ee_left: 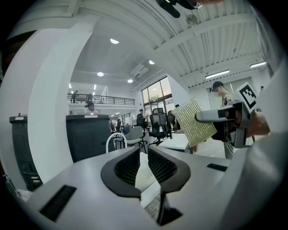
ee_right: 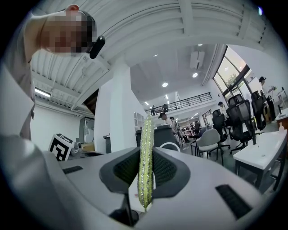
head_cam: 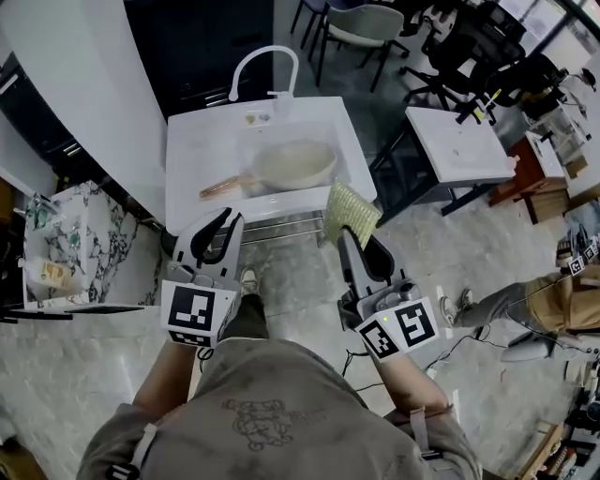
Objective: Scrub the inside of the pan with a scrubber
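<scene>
Pale marbled flooring [head_cam: 450, 244] runs through an open office hall, and on it stands a white sink [head_cam: 192, 150] with a curved white faucet [head_cam: 264, 64] at its back edge.

The pan [head_cam: 295, 165] lies in the sink basin. It is round and shallow, cream-coloured inside and out, with its mouth facing up. Its wooden handle [head_cam: 223, 187] points toward the basin's left front corner.

The scrubber [head_cam: 350, 214] is a flat, roughly square pad of yellow-green mesh with a glittery weave. It is held in the air in front of the sink's right front corner, apart from the pan. The right gripper [head_cam: 345, 239] is clenched on it: in the right gripper view the pad [ee_right: 146, 157] stands on edge between the two jaws, pressed from both sides and sticking out above them.

The left gripper [head_cam: 223, 227] hovers in front of the sink's left side. Its jaws are drawn almost together, with only a thin slit between them and nothing in it. The left gripper view shows the scrubber [ee_left: 194, 121] off to its right.

Beyond the sink, a white table [head_cam: 459, 141] stands to the right, with dark office chairs [head_cam: 366, 23] behind it. Another person [head_cam: 534, 295] is at the right edge of the head view.
</scene>
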`<state>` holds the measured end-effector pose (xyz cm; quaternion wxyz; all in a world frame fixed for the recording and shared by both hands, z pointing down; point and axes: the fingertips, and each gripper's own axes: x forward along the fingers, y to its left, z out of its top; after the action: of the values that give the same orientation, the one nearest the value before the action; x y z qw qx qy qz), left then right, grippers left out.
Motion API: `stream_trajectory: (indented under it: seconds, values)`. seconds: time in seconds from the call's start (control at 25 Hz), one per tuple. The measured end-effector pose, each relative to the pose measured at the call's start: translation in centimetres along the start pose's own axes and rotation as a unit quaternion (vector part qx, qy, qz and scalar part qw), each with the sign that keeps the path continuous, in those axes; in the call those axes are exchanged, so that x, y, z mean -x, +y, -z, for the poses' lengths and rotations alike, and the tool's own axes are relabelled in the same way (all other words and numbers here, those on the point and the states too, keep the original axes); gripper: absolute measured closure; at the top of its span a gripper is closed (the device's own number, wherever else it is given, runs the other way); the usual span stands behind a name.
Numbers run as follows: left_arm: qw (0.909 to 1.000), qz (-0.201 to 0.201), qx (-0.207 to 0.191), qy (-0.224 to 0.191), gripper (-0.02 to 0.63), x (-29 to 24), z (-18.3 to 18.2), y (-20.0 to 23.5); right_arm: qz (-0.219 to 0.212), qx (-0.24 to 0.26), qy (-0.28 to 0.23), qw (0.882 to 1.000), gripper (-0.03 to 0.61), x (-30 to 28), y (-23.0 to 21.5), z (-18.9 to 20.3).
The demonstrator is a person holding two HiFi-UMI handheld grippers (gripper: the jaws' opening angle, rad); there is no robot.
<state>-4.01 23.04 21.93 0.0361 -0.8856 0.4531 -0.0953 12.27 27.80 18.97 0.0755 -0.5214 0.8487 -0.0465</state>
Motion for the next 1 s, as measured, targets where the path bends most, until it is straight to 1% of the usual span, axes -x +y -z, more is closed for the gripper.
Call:
stream_trajectory:
  seconds: [0.24, 0.48, 0.64, 0.84, 1.0]
  values:
    - [0.9998, 0.006, 0.005, 0.018, 0.551, -4.7, 0.7, 3.8, 0.008, -0.006, 0.022, 1.000, 0.508, -5.5, -2.7, 0.8]
    - [0.9989, 0.023, 0.014, 0.038, 0.551, -8.9, 2.1, 8.5, 0.008, -0.010, 0.050, 0.999, 0.508, -12.4, -3.9, 2.3]
    - [0.9981, 0.035, 0.006, 0.050, 0.551, -12.2, 3.0, 11.3, 0.011, -0.009, 0.064, 0.998, 0.508, -16.7, -5.2, 3.0]
    - [0.9961, 0.063, 0.001, 0.061, 0.551, -15.8, 3.8, 13.7, 0.021, -0.008, 0.082, 0.996, 0.508, -21.3, -7.3, 3.7]
    - [0.9929, 0.092, 0.016, 0.073, 0.551, -17.8, 4.7, 15.2, 0.029, -0.008, 0.091, 0.995, 0.508, -24.1, -8.4, 4.5]
